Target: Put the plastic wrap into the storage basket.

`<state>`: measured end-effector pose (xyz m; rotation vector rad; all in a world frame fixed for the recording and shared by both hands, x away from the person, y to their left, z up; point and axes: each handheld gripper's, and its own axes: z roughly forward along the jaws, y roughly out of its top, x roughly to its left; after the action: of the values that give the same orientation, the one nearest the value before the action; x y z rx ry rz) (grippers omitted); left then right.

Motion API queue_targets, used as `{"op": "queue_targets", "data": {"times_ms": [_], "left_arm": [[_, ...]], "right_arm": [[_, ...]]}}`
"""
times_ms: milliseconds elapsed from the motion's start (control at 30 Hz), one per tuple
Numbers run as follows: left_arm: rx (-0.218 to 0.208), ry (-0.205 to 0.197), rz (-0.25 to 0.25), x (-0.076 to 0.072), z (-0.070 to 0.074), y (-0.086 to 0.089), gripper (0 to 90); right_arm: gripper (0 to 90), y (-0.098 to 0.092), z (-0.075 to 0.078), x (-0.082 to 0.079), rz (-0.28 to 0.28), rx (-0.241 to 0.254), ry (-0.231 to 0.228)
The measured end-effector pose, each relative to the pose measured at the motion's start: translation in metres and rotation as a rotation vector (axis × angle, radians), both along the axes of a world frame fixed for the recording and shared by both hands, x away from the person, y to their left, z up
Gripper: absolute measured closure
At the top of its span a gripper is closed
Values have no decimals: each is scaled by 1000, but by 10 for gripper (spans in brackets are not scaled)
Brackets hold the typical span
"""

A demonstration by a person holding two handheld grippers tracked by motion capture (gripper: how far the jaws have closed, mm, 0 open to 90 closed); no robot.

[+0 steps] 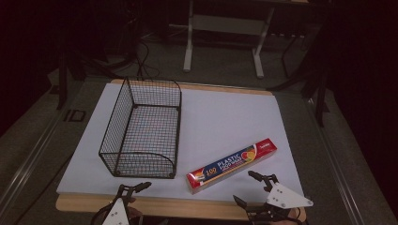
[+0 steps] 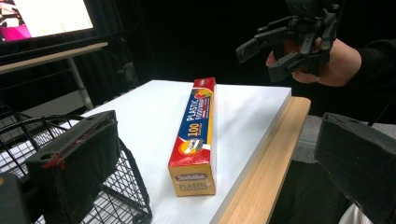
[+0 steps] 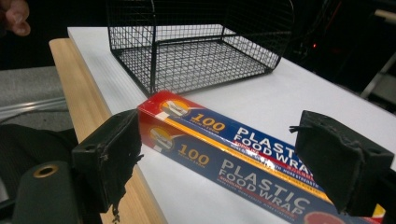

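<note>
One wire basket (image 1: 143,129) and one box (image 1: 232,165) of plastic food wrap lie on a white board (image 1: 225,117) that covers most of a wooden table (image 1: 155,206), whose bare wood shows as a strip along the near edge. The basket, black mesh and empty, sits on the left half of the board, reaching from near the far edge almost to the near edge. The box lies flat near the near edge, right of the basket and apart from it, set at a slant with its left end closer to the near edge and its right end angled toward the right edge. Two grippers are held at the near edge, one in each hand. The left gripper (image 1: 133,187) hovers by the basket's near end, jaws wide apart and holding nothing; in the left gripper view the basket rim sits just beyond one jaw. The right gripper (image 1: 251,190) hovers just off the box's near side, jaws also spread wide and empty, the box lying beyond the gap between them in the right gripper view.
</note>
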<state>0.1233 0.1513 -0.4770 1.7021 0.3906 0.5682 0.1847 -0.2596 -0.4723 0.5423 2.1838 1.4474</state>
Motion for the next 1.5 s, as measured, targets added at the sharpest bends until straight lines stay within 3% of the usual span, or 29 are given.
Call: {"op": "queue_targets", "data": {"times_ms": [167, 267, 367, 467, 533, 567, 600, 667, 733, 800, 900, 933, 1100, 1133, 1200, 1233, 1500], "left_arm": [[-3, 1, 5, 0, 0, 1, 7], [-1, 9, 12, 2, -2, 1, 6], [-13, 13, 17, 2, -2, 2, 6], [-11, 7, 16, 3, -2, 2, 7], [-12, 6, 18, 3, -2, 2, 7], [-11, 5, 22, 4, -2, 3, 7], [-10, 4, 25, 4, -2, 4, 7], [-17, 10, 22, 4, -2, 5, 6], [-18, 15, 20, 4, -3, 6, 7], [-20, 19, 15, 4, -3, 6, 6], [-22, 25, 6, 5, -3, 6, 6], [-25, 26, 3, 5, -3, 6, 7], [-28, 33, -4, 5, -4, 6, 7], [-28, 34, -6, 5, -4, 6, 6], [-27, 33, -8, 5, -4, 5, 7], [-27, 32, -9, 5, -4, 5, 6], [-23, 31, -10, 5, -4, 5, 6]], "right_arm": [[146, 1, -1, 1, 17, -3, -9], [145, -3, 1, 6, 59, 21, -11], [153, -3, 2, 6, 39, -8, -22], [154, -3, 2, 4, 14, 0, -42], [144, -1, 2, 5, 68, 7, 3], [144, -1, 2, 5, 68, 7, 3], [143, 2, 0, 6, 72, -23, 19], [123, 8, -2, 10, 111, -25, 100], [107, 10, -2, 12, 103, -28, 118], [107, 13, -3, 15, 83, -52, 118], [105, 13, -4, 19, 107, -94, 125], [105, 13, -6, 23, 111, -157, 143], [95, 12, -7, 30, 129, -204, 176], [95, 13, -7, 34, 141, -253, 179], [95, 13, -7, 36, 135, -275, 176], [95, 14, -8, 43, 144, -309, 202], [95, 14, -5, 62, 143, -408, 202]]}}
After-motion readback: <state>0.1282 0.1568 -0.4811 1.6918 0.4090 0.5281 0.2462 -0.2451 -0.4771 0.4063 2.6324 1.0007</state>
